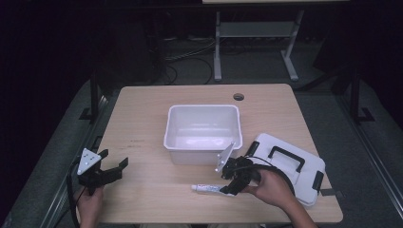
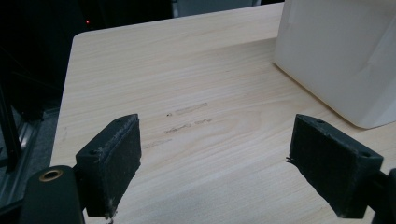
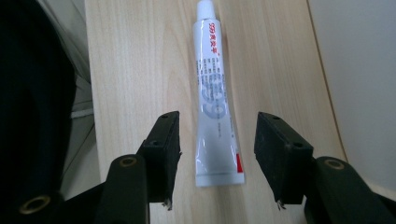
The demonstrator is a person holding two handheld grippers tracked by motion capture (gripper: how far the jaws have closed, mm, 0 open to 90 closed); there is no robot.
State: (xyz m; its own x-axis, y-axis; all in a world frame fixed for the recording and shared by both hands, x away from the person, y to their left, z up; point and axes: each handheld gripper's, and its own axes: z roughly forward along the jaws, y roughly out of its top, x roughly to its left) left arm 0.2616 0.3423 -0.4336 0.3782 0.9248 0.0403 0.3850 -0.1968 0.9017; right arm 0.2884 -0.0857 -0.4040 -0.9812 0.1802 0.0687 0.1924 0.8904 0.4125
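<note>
Tube framed by parted jaws at the worktop's near edge

The right gripper (image 3: 218, 156) is held with jaws parted astride the white tube (image 3: 215, 100); its print is too small to read. The left gripper (image 2: 215, 163) is released, empty, near the left edge; the white bin (image 1: 203, 133) sits mid-worktop.

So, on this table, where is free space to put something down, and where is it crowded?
The table is bare to the left of the white bin, up to the left gripper, and in the strip behind the bin. It is crowded at front right: tube, right gripper and lid lie close together.
</note>
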